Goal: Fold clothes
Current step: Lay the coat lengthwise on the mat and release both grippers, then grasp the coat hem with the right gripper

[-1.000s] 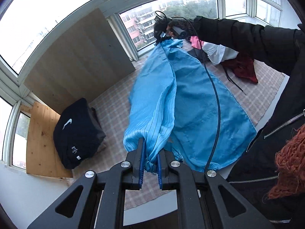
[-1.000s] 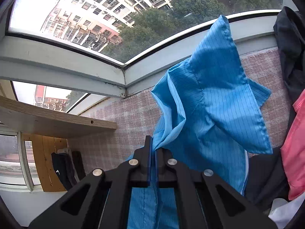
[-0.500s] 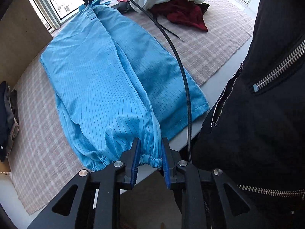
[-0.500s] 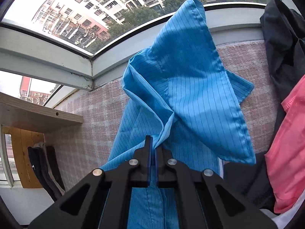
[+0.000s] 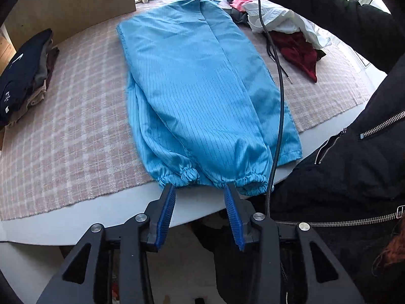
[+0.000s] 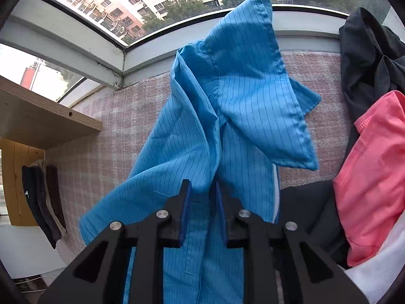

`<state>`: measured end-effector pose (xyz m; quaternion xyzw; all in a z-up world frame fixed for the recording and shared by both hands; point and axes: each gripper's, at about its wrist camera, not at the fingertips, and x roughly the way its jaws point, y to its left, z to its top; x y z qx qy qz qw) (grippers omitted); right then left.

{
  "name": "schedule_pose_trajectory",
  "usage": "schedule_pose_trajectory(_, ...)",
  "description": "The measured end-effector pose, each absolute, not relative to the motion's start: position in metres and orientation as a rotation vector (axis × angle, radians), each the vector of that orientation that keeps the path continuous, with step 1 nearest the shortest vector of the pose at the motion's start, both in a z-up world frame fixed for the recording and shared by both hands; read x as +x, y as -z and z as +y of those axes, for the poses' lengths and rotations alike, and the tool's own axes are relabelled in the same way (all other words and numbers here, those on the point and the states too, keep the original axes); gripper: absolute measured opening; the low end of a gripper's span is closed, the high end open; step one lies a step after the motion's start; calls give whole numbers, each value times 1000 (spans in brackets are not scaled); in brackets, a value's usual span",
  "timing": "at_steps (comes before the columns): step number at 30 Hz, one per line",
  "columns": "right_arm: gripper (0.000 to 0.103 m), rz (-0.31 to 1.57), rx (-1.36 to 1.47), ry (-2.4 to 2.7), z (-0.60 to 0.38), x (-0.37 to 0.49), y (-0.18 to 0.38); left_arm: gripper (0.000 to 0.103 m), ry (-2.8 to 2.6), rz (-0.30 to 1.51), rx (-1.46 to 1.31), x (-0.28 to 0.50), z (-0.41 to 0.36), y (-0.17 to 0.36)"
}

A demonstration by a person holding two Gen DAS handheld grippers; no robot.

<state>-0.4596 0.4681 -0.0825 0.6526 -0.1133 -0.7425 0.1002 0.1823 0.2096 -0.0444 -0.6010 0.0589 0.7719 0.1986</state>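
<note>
Garment (image 5: 202,88) blue, pinstriped, flat on mat (image 5: 76,126) — cuffs gathered.

There is bare checked cloth (image 5: 76,131) on the bench left of the blue coat (image 5: 202,88). A stack of folded clothes (image 5: 22,76) blocks the far left. A heap of clothes (image 5: 286,30) blocks the right.
</note>
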Motion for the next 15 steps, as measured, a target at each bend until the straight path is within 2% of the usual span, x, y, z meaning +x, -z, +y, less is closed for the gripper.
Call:
schedule_pose_trajectory(4, 24, -151, 1845, 2250, 479, -407, 51, 38, -2093, 312, -1647, 166, 212, 68)
schedule_pose_trajectory(6, 27, -120, 1759, 2224, 484, -358, 35, 38, -2037, 345, -1609, 159, 212, 75)
schedule_pose_trajectory(8, 32, -157, 1696, 2139, 491, -299, 31, 38, -2002, 338, -1545, 149, 212, 71)
schedule_pose_trajectory(11, 33, -216, 1677, 1992, 480, -203, 40, 40, -1899, 333, -1461, 137, 215, 73)
schedule_pose_trajectory(15, 33, -227, 1679, 1953, 454, -92, 65, 41, -1723, 439, -1485, 138, 206, 100)
